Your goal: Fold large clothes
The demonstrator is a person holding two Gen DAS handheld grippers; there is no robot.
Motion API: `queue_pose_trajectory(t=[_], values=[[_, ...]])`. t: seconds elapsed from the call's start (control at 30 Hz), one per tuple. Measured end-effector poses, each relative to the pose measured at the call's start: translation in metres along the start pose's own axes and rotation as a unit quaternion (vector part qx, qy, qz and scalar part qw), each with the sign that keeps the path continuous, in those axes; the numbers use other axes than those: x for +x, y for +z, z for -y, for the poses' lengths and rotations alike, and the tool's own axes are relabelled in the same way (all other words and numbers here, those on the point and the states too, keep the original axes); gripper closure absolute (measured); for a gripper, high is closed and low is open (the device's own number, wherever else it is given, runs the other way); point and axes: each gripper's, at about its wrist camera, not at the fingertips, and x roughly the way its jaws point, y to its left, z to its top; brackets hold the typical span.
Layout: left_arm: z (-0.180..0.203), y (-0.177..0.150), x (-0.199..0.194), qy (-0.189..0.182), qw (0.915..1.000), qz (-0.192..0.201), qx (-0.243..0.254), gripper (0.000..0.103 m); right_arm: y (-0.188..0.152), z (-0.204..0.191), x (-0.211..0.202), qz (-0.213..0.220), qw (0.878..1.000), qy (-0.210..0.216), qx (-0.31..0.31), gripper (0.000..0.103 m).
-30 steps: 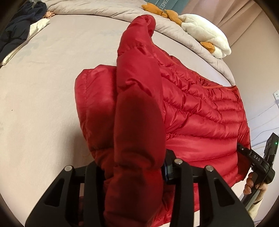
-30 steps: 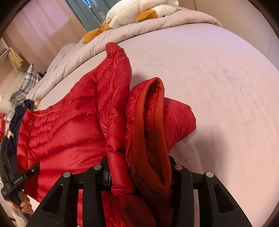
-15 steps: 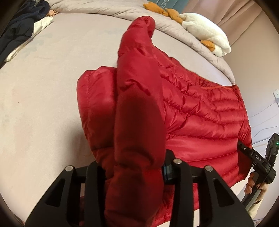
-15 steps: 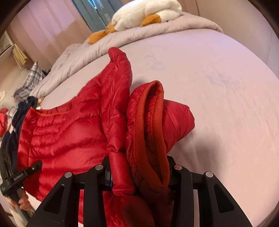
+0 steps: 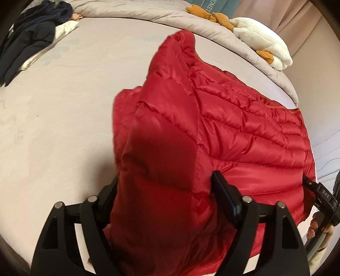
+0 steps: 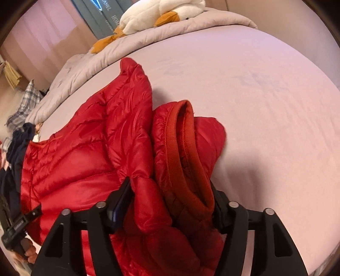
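Note:
A red quilted puffer jacket (image 5: 244, 131) lies spread on the bed. My left gripper (image 5: 167, 195) is shut on a thick fold of the red jacket's near edge, lifted off the sheet. My right gripper (image 6: 170, 191) is shut on the red jacket (image 6: 85, 152) at the hood side, with the orange-lined hood rim (image 6: 187, 144) bunched between the jaws. The right gripper also shows in the left wrist view (image 5: 318, 191) at the jacket's far right edge. The left gripper shows in the right wrist view (image 6: 19, 225) at the lower left.
The pale pink bed sheet (image 5: 53, 127) stretches left of the jacket and right of it (image 6: 276, 106). A grey duvet (image 5: 148, 14) and a white plush duck (image 6: 161, 14) lie at the head. Dark clothes (image 5: 27, 36) sit at the far left.
Both grippers have shifted slightly with the jacket held; the lifted folds have tilted a little to the right in the left wrist view. The grips are unchanged.

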Motion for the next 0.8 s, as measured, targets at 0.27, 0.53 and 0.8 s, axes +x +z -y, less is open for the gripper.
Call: queue_pose_trajectory(t=[0.27, 0.53, 0.8], values=[[-0.01, -0.009, -0.03, 0.033, 0.9992, 0.023, 0.002, 0.013, -0.001, -0.01, -0.023, 0.03, 0.998, -0.045, -0.014, 0.027], [-0.005, -0.013, -0.086, 0.032, 0.996, 0.082, 0.015, 0.002, -0.004, -0.026, -0.071, 0.108, 0.991, -0.065, -0.041, 0.01], [0.021, -0.018, -0.144, -0.007, 0.9885, 0.146, 0.039, 0.0, -0.018, -0.055, -0.131, 0.187, 0.976, -0.046, -0.096, 0.001]])
